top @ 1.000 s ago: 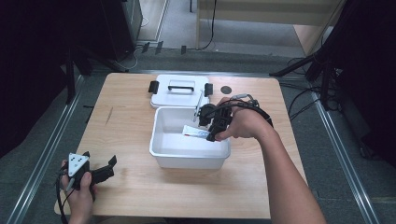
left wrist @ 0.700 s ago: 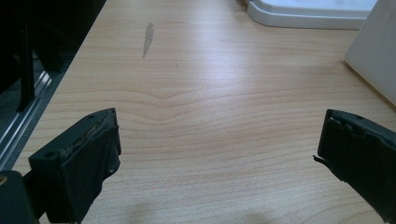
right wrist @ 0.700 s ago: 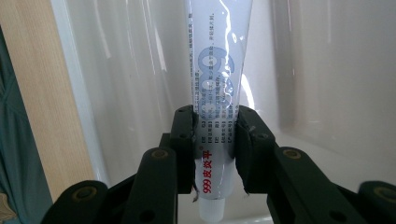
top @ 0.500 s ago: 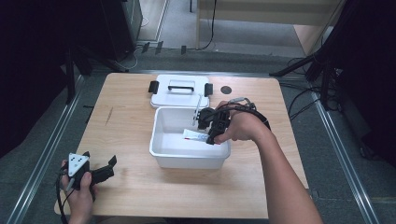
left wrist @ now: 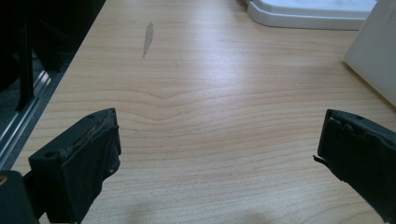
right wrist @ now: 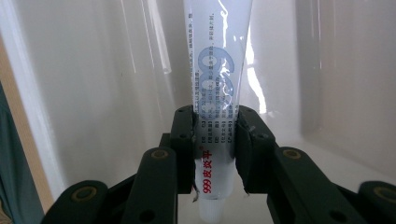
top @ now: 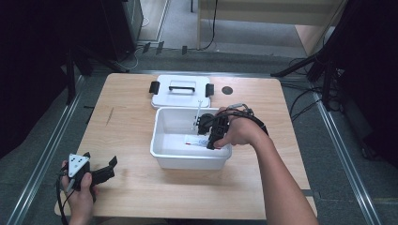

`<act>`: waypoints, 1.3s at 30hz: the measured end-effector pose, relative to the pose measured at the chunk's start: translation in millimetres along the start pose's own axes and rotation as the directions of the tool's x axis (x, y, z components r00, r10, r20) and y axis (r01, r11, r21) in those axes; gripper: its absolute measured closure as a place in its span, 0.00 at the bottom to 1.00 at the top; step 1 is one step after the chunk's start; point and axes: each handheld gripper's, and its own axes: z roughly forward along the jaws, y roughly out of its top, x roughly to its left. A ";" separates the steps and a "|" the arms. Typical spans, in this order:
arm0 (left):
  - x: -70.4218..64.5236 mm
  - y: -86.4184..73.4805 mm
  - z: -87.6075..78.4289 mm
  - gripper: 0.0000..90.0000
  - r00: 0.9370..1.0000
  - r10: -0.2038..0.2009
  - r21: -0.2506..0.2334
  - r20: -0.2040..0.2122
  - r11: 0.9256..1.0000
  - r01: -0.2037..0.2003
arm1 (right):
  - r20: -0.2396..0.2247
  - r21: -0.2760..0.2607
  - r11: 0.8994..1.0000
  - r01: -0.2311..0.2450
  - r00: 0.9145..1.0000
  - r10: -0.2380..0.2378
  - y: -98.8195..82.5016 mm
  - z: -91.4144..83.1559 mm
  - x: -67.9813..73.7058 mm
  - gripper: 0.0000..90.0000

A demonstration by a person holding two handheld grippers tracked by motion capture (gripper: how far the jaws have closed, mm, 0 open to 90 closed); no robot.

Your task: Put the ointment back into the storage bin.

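Right hand-held gripper (right wrist: 215,154) clenched on white ointment tube (right wrist: 217,84), tube inside white plastic bin (top: 162,140) at counter (top: 131,117) centre; lid (top: 180,91) at 12 o'clock; left hand-held gripper (top: 105,169) released, at 8 o'clock

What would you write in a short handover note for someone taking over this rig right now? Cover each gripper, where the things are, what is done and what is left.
Right gripper: shut on the ointment tube, held inside the white bin, low near its floor.
Left gripper: open, holding nothing, resting on the wooden table at the near left corner.
White lid: off, lying on the table just behind the bin.
Done: tube carried into the bin.
Left: probably release the tube on the bin floor, withdraw the right gripper, then perhaps fit the lid.
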 end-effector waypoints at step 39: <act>-0.3 0.0 -0.1 0.00 1.000 0.003 0.000 -0.001 1.000 -0.003 | -0.036 0.091 0.996 -0.024 0.999 0.027 3.2 34.3 0.1 0.80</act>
